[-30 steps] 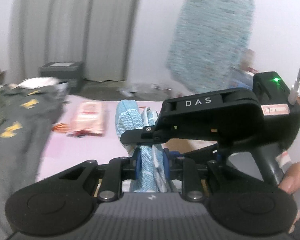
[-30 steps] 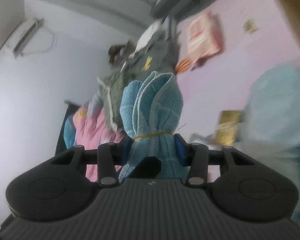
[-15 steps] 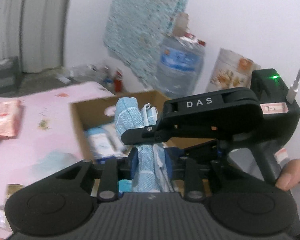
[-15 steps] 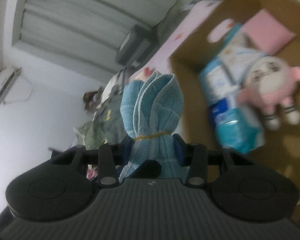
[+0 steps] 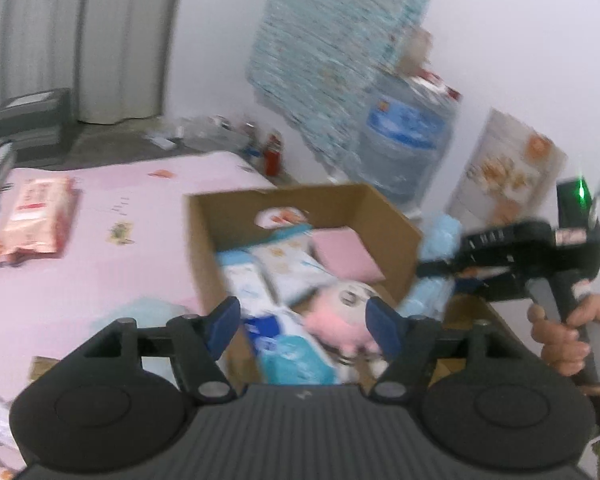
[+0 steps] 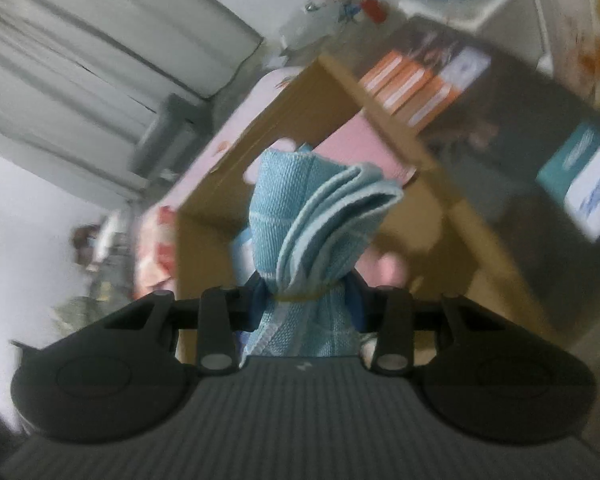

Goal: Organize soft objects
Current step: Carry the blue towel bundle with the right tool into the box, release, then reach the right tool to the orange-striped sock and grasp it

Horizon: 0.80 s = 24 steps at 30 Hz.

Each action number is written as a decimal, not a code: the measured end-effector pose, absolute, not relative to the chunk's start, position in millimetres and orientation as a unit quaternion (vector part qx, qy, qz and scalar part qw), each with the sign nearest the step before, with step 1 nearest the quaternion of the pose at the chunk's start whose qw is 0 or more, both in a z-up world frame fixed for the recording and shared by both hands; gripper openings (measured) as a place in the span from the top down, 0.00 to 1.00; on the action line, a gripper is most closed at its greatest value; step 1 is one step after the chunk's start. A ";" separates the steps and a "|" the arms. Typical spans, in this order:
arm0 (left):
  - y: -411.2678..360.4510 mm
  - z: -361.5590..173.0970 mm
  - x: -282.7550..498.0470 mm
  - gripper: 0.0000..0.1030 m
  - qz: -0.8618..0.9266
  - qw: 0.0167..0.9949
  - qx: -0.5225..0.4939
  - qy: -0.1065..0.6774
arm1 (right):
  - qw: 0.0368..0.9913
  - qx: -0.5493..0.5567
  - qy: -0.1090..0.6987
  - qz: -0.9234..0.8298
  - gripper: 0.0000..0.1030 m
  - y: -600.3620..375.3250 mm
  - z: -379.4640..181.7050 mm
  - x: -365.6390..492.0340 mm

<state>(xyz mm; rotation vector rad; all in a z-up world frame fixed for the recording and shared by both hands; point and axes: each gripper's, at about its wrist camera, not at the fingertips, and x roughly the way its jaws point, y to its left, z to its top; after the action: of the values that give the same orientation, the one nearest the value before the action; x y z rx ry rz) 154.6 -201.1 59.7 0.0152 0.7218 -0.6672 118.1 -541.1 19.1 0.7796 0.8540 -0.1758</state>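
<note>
Crowding the box: the cardboard box (image 5: 300,200) sits ahead of the left claw (image 5: 304,322), already holding a pink plush toy (image 5: 340,316), a pink flat pad (image 5: 346,254) and blue-and-white soft packs (image 5: 284,268).
Left claw: its blue-padded fingers (image 5: 224,320) stand wide apart with nothing between them; the plush toy and packs show through the gap, farther on.
Right claw: pressed together on the light-blue towel bundle (image 6: 316,236), gripping it just under the yellow rubber band (image 6: 300,296) that ties it.
In the way: the near wall of the box rises between the right claw (image 6: 306,306) and the contents; the bundle itself hides much of the box interior in the right wrist view.
Beyond the box: a water jug (image 5: 404,140) and a hanging blue patterned cloth (image 5: 332,52) lie past the far side from the left claw; stacked orange-and-white cartons (image 6: 412,88) lie beyond it from the right claw.
Left of the left claw: a pink sheet (image 5: 100,248) with a pink packet (image 5: 32,216) lying on it.
Bundle location: seen from the left claw, it is off to the right, beside the box's right wall, held by the right hand (image 5: 568,336).
Bundle axis: its long axis runs straight out along the right claw's fingers, folded free end pointing away toward the box opening and fanning to the right.
</note>
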 end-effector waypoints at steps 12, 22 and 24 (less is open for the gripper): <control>-144.6 51.8 167.4 0.30 -0.237 0.906 -0.010 0.351 | 0.854 0.099 0.491 -0.139 0.59 -511.5 9.9 163.4; -122.3 38.9 156.0 0.30 -0.218 0.910 -0.004 0.353 | 0.856 0.065 0.487 -0.158 0.48 -501.3 8.7 164.8; -115.5 38.0 152.5 0.30 -0.208 0.913 -0.002 0.350 | 0.859 0.076 0.481 -0.158 0.48 -500.6 13.2 160.8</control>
<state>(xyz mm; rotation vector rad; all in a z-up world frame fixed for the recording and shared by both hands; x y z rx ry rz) 152.5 -115.5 38.0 -0.0050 0.7213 -0.4278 160.8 -500.6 13.2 0.1599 1.0091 -0.3316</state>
